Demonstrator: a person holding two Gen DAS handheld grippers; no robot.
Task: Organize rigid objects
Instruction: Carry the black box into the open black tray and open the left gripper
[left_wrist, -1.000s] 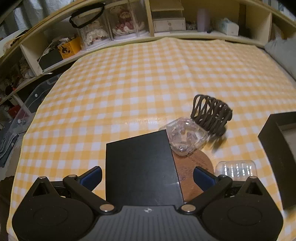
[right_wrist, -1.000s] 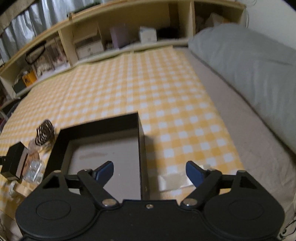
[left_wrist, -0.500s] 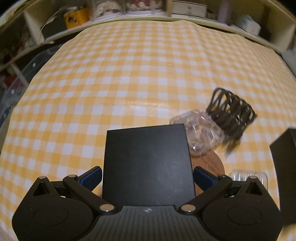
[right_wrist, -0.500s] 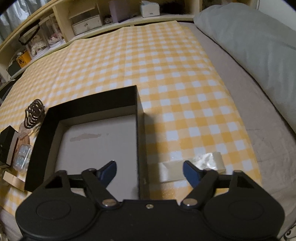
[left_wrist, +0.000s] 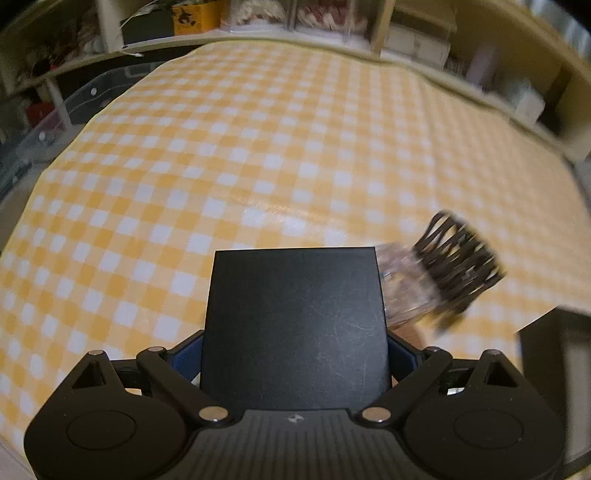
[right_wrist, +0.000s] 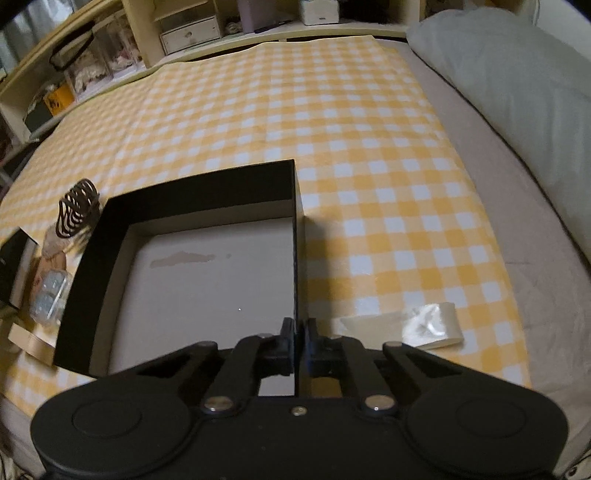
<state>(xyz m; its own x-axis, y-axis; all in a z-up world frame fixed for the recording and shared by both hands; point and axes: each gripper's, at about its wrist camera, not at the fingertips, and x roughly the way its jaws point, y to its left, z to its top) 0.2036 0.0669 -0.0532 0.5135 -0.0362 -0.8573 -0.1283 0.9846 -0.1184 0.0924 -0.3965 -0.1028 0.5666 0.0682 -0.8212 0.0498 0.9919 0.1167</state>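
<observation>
Gingham cloth (left_wrist: 258, 155), matte black box (left_wrist: 295, 325) gripped, open tray (right_wrist: 207, 273) wall pinched

Yellow-and-white check seen on the cloth (right_wrist: 369, 147). Black box (left_wrist: 295, 325); black tray (right_wrist: 207, 192) with grey-white floor. Dark brown clip (left_wrist: 458, 258). Grey pillow (right_wrist: 517, 81).
</observation>
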